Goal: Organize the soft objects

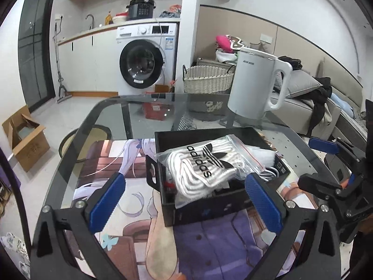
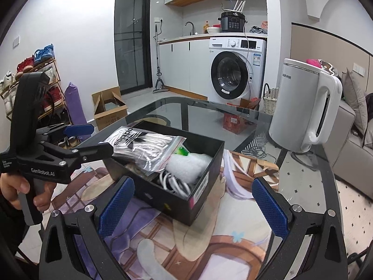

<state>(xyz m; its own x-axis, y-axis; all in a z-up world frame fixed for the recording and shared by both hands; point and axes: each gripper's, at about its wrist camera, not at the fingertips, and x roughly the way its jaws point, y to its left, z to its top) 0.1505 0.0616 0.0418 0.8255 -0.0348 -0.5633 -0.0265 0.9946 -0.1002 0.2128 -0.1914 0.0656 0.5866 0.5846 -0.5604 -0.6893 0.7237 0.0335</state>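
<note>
- Black box [image 1: 209, 207]: landmark; sock bag [image 1: 205, 163] lies atop its contents.
- Left gripper [image 1: 186, 200], right gripper [image 2: 193, 207]: near box, wide open, empty.
- Advice: press bag level inside box.

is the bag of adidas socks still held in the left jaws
No, the left gripper stands wide open with nothing between its jaws, and the bag of socks lies on top of the black box.

A box [image 2: 186, 200] sits on a mat [image 2: 209, 245] spread over the table [image 2: 209, 114]. In the box, a bagged pair of socks [image 1: 205, 163] lies on top of the other contents. Behind and to the right of the box stands 1 kettle [image 1: 254, 86].
</note>
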